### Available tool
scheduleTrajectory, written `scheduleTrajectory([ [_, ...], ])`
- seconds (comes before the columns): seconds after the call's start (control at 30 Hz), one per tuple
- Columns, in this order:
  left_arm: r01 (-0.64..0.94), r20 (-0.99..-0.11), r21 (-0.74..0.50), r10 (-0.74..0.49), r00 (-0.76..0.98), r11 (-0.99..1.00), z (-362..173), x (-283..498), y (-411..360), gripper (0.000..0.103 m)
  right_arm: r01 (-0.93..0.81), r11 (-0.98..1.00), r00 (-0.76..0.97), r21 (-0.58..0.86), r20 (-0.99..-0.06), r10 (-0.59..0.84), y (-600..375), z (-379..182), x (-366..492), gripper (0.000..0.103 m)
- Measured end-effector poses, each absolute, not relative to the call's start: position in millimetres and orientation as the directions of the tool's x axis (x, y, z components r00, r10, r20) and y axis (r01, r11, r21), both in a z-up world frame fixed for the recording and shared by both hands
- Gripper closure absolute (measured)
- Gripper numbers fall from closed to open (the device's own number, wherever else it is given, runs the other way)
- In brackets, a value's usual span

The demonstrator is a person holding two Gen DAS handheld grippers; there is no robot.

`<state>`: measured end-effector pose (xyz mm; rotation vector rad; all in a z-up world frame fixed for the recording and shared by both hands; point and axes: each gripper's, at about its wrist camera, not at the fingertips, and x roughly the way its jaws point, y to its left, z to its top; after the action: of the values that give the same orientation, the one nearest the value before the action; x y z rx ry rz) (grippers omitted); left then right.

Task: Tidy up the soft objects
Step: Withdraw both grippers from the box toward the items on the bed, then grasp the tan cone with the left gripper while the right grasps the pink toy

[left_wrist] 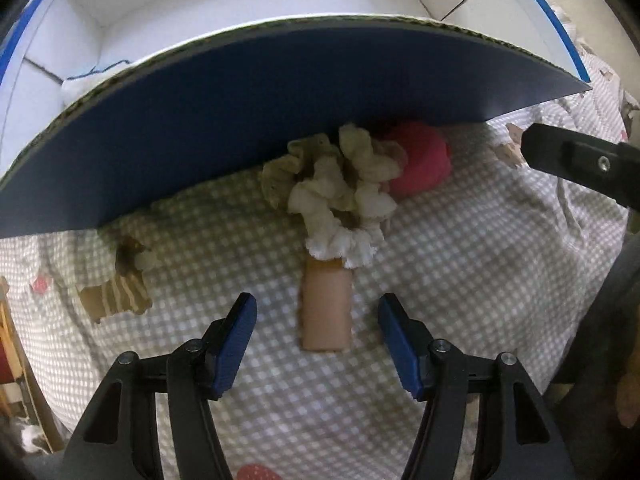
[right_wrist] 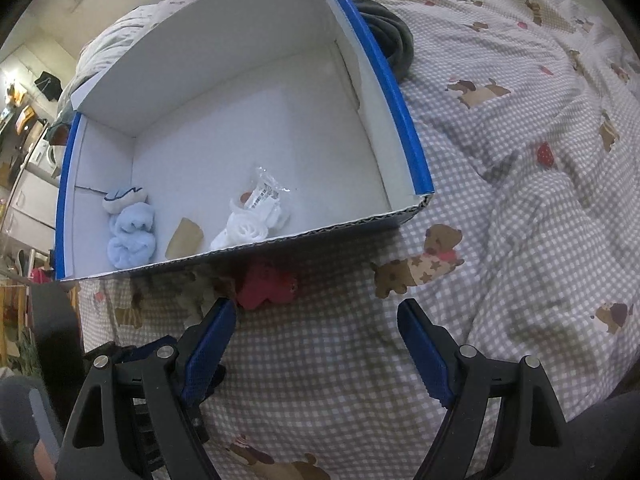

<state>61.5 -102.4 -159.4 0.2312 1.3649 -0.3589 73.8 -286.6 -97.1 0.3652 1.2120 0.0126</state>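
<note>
A blue cardboard box (left_wrist: 200, 120) with a white inside (right_wrist: 248, 128) stands on the checked bed cover. In it lie a light blue fluffy item (right_wrist: 132, 236), a white and blue sock (right_wrist: 122, 199), a tan piece (right_wrist: 185, 238) and a white item with a plastic wrapper (right_wrist: 256, 216). In front of the box lie a cream fluffy scrunchie pile (left_wrist: 340, 188), a red soft item (left_wrist: 420, 160) (right_wrist: 266, 284) and a tan oblong piece (left_wrist: 326, 312). My left gripper (left_wrist: 318, 336) is open just before the tan piece. My right gripper (right_wrist: 316, 344) is open above the cover, near the red item.
The bed cover (right_wrist: 520, 200) is checked with dog prints and wrinkled. A black coiled item (right_wrist: 388, 36) lies behind the box. The right gripper's arm (left_wrist: 580, 160) shows at the right of the left wrist view. Room furniture stands at far left.
</note>
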Motion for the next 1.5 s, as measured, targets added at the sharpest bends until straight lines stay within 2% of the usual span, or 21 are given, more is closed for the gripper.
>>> scheduleTrajectory([
  [0.03, 0.384, -0.979, -0.041, -0.115, 0.169, 0.922, -160, 63, -103, 0.060, 0.182, 0.943, 0.357, 0.280, -0.912, 0.202, -286, -97, 74, 0.015],
  [0.07, 0.391, -0.979, -0.044, -0.119, 0.168, 0.919, -160, 63, -104, 0.079, 0.179, 0.944, 0.357, 0.278, -0.912, 0.201, -286, -97, 74, 0.015],
  [0.2, 0.403, -0.978, -0.047, -0.124, 0.169, 0.914, -157, 66, -109, 0.093, 0.174, 0.947, 0.353, 0.269, -0.915, 0.195, -284, -97, 75, 0.015],
  [0.27, 0.410, -0.976, -0.040, -0.124, 0.180, 0.911, -153, 68, -109, 0.096, 0.178, 0.947, 0.350, 0.267, -0.917, 0.192, -283, -99, 76, 0.015],
  [0.5, 0.294, -0.970, -0.063, -0.128, 0.207, 0.954, -139, 70, -75, 0.096, 0.180, 0.943, 0.382, 0.281, -0.903, 0.196, -286, -93, 74, 0.015],
  [0.67, 0.182, -0.962, -0.012, -0.061, 0.266, 0.983, -128, 75, -47, 0.096, 0.171, 0.951, 0.376, 0.258, -0.909, 0.179, -285, -94, 71, 0.015],
  [0.93, 0.094, -0.928, -0.095, -0.122, 0.352, 0.991, -89, 71, -11, 0.096, 0.086, 0.980, 0.343, 0.177, -0.929, 0.138, -255, -106, 80, 0.016],
  [1.03, 0.095, -0.919, -0.134, -0.159, 0.361, 0.986, -85, 69, -6, 0.096, 0.040, 0.985, 0.362, 0.165, -0.922, 0.140, -243, -106, 83, 0.031],
  [1.1, 0.113, -0.911, -0.139, -0.172, 0.375, 0.984, -83, 67, -6, 0.096, 0.029, 0.982, 0.351, 0.186, -0.922, 0.164, -238, -112, 90, 0.051],
  [1.13, 0.117, -0.908, -0.147, -0.181, 0.378, 0.982, -83, 66, -9, 0.096, 0.032, 0.979, 0.340, 0.201, -0.923, 0.178, -237, -116, 94, 0.055],
  [1.3, 0.128, -0.914, -0.123, -0.162, 0.371, 0.984, -87, 73, -26, 0.096, 0.064, 0.964, 0.311, 0.258, -0.923, 0.226, -231, -139, 110, 0.055],
  [1.5, 0.123, -0.924, -0.122, -0.157, 0.348, 0.985, -98, 74, -27, 0.096, 0.071, 0.969, 0.322, 0.236, -0.925, 0.202, -221, -148, 119, 0.055],
])
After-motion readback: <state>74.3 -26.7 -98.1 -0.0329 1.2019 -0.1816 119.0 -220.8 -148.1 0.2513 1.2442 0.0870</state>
